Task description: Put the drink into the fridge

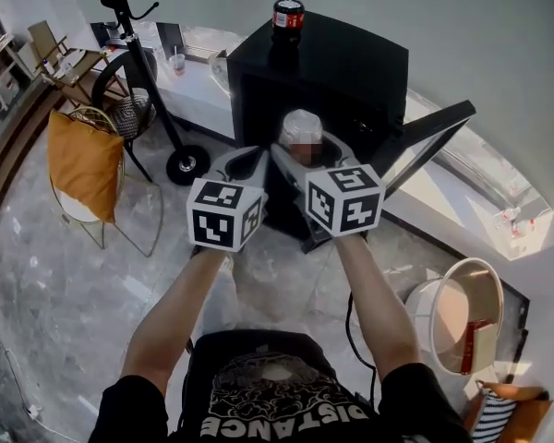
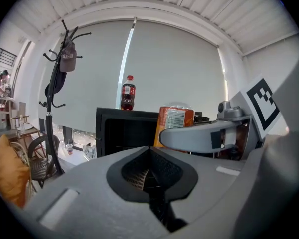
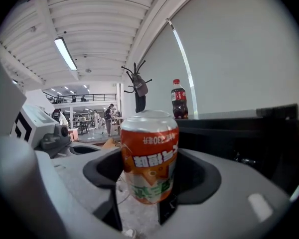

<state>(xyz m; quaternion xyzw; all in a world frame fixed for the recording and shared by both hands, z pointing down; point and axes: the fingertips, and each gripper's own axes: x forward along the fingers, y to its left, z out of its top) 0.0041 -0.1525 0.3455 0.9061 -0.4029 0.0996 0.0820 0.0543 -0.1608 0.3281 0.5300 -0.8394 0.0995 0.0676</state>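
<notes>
1. Right gripper view showed the right gripper (image 3: 142,203) clamped on an orange drink can (image 3: 149,156). The can was upright, and the jaws pressed its lower half from either side.
2. From where I stood, the can hung just in front of the black fridge (image 1: 346,63), whose door (image 1: 429,132) stood swung open to the right. The can was not yet inside.
3. The left gripper (image 2: 149,180) had its jaws closed together on nothing and hovered just beside the right one.
4. A cola bottle (image 1: 288,12) stood on top of the fridge, above the opening.
5. The step in hand looked like carrying the can in through the opening. To do it well, I would keep the can upright, go in below the top edge, and steer clear of the open door.
6. The grip sat low on a smooth, round can, so it could tip. A slow, level approach seemed wise, with the base set flat inside before the jaws parted.
7. The left gripper was best held aside, out of the doorway.
</notes>
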